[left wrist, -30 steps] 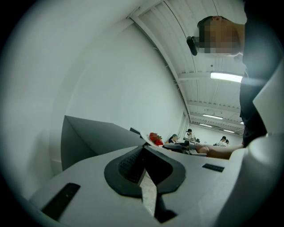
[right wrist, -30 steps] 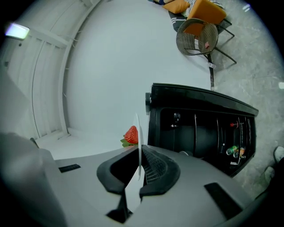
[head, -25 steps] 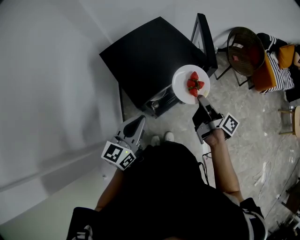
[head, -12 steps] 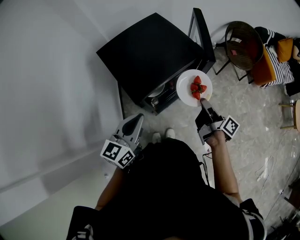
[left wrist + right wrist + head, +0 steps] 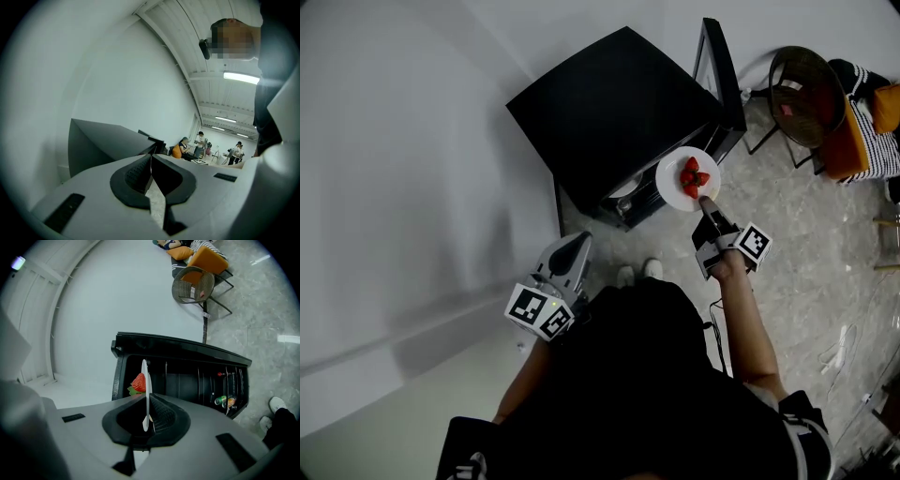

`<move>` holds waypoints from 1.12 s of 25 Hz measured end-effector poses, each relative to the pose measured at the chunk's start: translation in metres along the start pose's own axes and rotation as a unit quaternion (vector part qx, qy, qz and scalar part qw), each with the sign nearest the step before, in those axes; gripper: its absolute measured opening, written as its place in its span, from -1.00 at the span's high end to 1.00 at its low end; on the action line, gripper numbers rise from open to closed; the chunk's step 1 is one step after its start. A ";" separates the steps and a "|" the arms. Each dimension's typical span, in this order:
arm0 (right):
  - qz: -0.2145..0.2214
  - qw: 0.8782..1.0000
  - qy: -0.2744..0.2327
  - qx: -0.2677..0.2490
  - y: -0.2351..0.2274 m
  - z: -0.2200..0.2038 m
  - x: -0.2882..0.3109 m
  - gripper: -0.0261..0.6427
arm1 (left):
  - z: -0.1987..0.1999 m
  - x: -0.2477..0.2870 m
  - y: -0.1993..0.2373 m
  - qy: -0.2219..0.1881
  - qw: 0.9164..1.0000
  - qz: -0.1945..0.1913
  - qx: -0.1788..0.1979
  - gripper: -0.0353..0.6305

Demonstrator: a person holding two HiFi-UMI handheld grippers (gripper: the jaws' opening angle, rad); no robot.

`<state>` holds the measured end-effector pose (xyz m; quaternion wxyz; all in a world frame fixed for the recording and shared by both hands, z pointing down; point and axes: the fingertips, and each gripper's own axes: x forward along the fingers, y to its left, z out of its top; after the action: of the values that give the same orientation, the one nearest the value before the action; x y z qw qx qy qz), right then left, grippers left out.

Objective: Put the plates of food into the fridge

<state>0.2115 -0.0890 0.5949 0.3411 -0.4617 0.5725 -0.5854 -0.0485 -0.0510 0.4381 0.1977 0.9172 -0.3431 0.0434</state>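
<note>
Grey mottled floor (image 5: 811,244) bears the black fridge (image 5: 619,103) beside a white wall (image 5: 394,141).

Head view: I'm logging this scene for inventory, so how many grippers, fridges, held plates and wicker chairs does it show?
Grey two-jaw grippers: 2, left gripper, right gripper
Black mini fridge, door open: 1
White round plate with red strawberries, held: 1
Round brown wicker chair: 1
Total: 5

White plate (image 5: 668,177) — red strawberries (image 5: 692,176) — black fridge (image 5: 609,112).
</note>
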 end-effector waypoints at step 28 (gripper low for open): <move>-0.064 0.998 0.007 0.023 -0.058 0.014 0.105 0.82 | 0.005 -0.008 0.030 -0.005 0.999 0.036 -0.027 0.82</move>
<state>0.1965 -0.1848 0.6662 0.3094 -0.4851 0.5303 -0.6226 -0.0741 -0.0682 0.4417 0.2191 0.8987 -0.3780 0.0371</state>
